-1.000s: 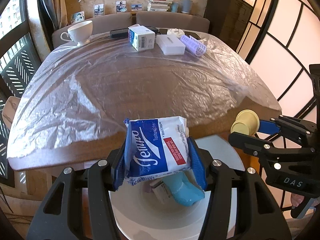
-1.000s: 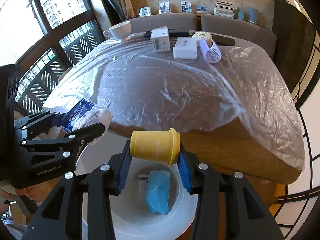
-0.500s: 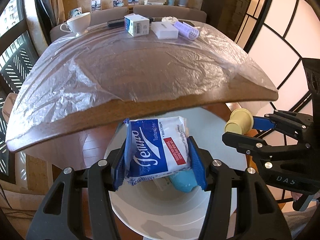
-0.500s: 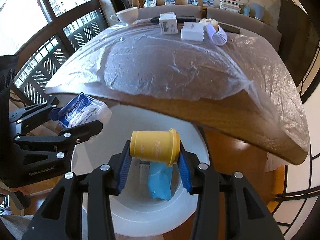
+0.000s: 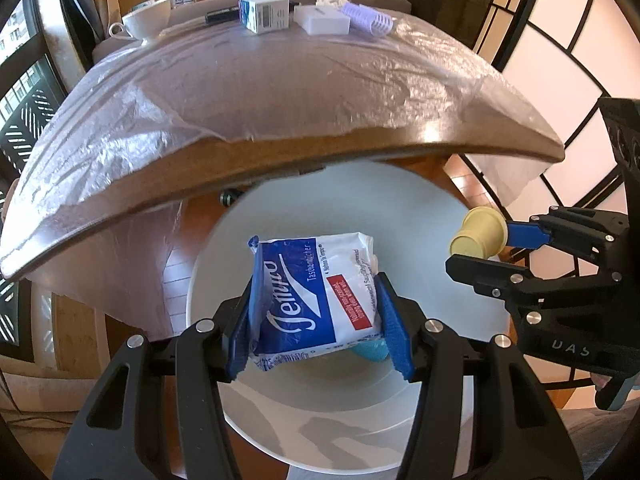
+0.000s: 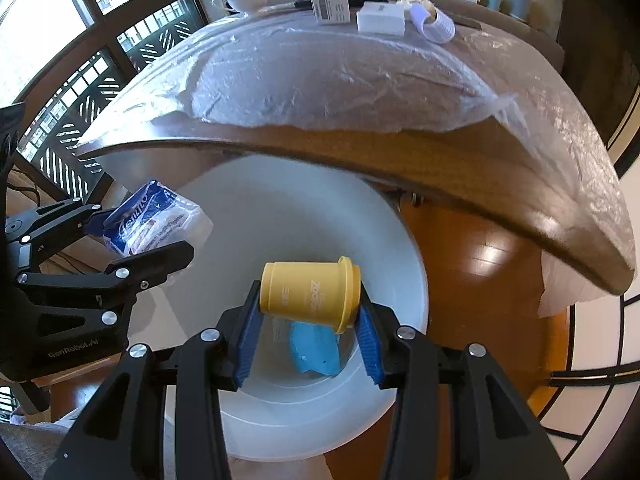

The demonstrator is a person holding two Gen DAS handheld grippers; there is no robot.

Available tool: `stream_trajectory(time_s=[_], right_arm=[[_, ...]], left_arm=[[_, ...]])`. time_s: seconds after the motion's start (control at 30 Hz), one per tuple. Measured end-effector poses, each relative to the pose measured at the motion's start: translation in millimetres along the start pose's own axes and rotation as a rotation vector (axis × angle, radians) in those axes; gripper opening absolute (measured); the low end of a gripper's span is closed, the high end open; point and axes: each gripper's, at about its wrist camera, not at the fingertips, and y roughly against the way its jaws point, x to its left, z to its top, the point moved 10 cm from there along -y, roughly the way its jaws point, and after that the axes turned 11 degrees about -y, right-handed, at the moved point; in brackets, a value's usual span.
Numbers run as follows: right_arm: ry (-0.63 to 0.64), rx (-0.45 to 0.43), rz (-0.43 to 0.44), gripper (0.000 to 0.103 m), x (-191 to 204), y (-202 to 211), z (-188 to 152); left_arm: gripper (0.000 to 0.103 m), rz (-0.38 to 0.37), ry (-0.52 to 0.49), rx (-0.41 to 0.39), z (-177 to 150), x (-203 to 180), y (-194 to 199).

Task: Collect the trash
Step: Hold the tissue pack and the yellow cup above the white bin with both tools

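My left gripper (image 5: 318, 316) is shut on a blue and white tissue pack (image 5: 312, 296), held over the mouth of a round white bin (image 5: 448, 264). My right gripper (image 6: 308, 312) is shut on a small yellow cup (image 6: 308, 294) lying sideways, also above the white bin (image 6: 280, 216). At the bin's bottom lies a crumpled blue piece (image 6: 314, 350) beside a small pale item. Each gripper shows in the other's view: the right gripper (image 5: 480, 248) with the yellow cup (image 5: 480, 236) at the right, the left gripper (image 6: 152, 236) with the tissue pack (image 6: 156, 220) at the left.
The bin stands on a wooden floor just under the edge of a table (image 5: 280, 92) covered in clear plastic. On the far side of the table stand a white teacup (image 5: 148, 24), a small carton (image 5: 266, 14), a white box (image 5: 324, 20) and a lilac ribbed roller (image 5: 370, 22).
Both grippers have sunk from table height to below the table's edge, closer to the bin's mouth, each still holding its item. The bin looks larger now.
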Motion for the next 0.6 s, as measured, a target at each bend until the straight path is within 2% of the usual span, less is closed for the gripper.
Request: stream_trajectory(time_s=[0.27, 0.6], right_arm=[[0.001, 0.031, -0.007, 0.043, 0, -15, -9], [0.007, 0.05, -0.016, 0.043, 7, -29, -15]], left_arm=[[0.056, 0.004, 0.0, 0.053, -16, 0, -18], [0.056, 0.007, -0.015, 0.082, -23, 3, -35]])
